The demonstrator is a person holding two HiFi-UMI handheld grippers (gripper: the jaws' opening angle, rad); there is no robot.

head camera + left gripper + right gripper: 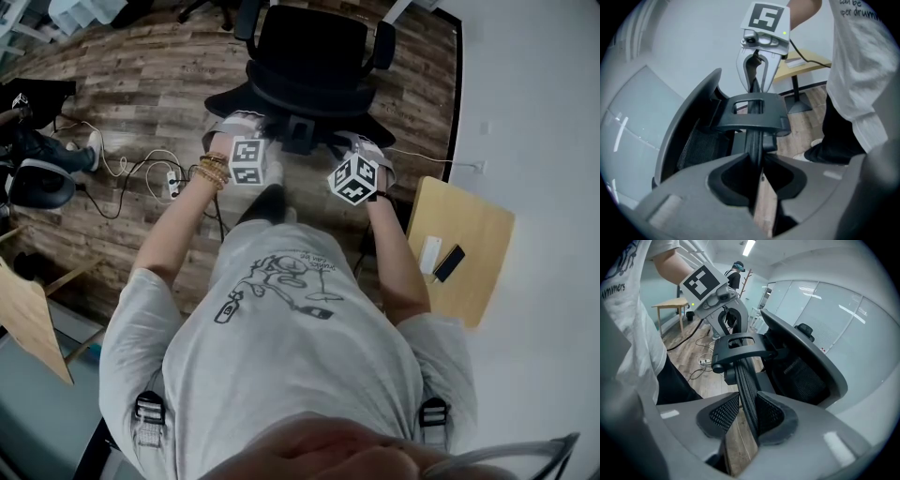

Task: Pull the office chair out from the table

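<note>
Black office chair [314, 56] on open wood floor [141, 75]

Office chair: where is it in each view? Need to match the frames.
Head view: office chair at top centre, just beyond both marker cubes.
Left gripper view: centre-left, with its back's top edge clamped in the left gripper.
Right gripper view: centre-right, with the same edge clamped in the right gripper.
Shared landmark: the person's white T-shirt, at right in the left gripper view and at left in the right gripper view.

Floor [122, 84] lies open leftward; table [469, 244] and wall [534, 112] hem the right.
</note>
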